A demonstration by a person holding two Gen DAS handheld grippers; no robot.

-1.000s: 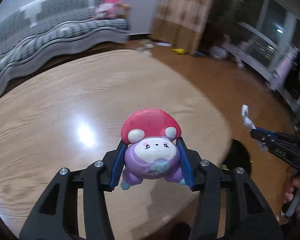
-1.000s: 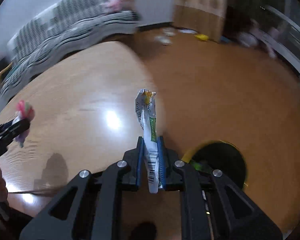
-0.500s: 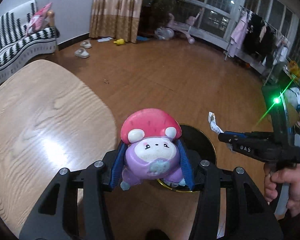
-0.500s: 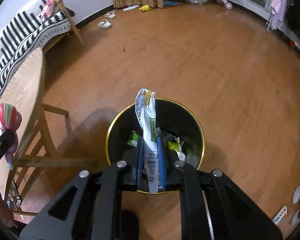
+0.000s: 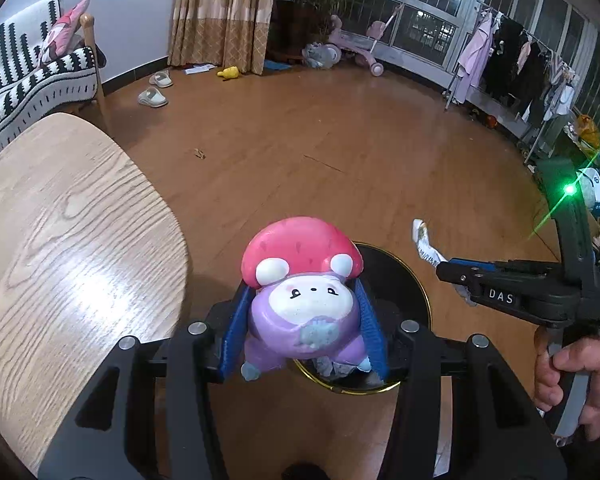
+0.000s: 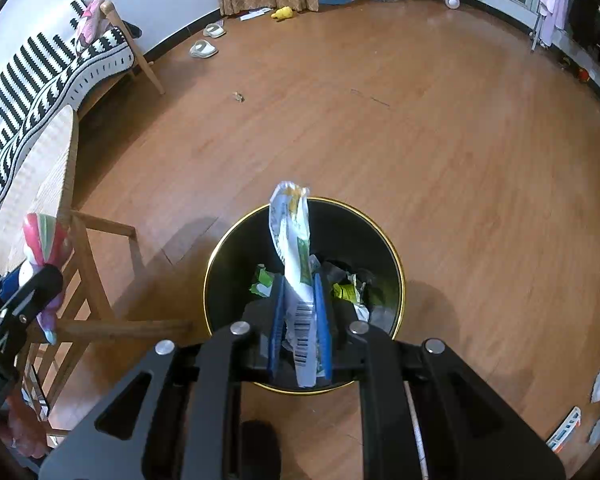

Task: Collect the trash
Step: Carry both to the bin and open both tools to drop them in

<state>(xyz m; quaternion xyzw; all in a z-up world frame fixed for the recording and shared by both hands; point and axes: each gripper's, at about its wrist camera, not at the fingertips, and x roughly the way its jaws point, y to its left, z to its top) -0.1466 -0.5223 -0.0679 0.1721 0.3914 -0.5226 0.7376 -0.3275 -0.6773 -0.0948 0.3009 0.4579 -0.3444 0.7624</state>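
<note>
Right now the left gripper (image 5: 304, 320) pinches a squishy mushroom-capped toy (image 5: 302, 292) at lower centre, while the right gripper (image 6: 300, 320) clamps a crumpled wrapper (image 6: 296, 256) directly over the black bin (image 6: 220, 264) at frame centre.

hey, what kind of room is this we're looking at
Most likely a home living room: a striped sofa by the wall, slippers on the wood floor, a child's pink ride-on toy near the windows, and laundry on a rack.

Indoor light was dim but sharp; glare whitened the worktop (image 5: 80, 280), a green flare (image 5: 568, 190) streaked right, and fisheye edges bent darkly.
</note>
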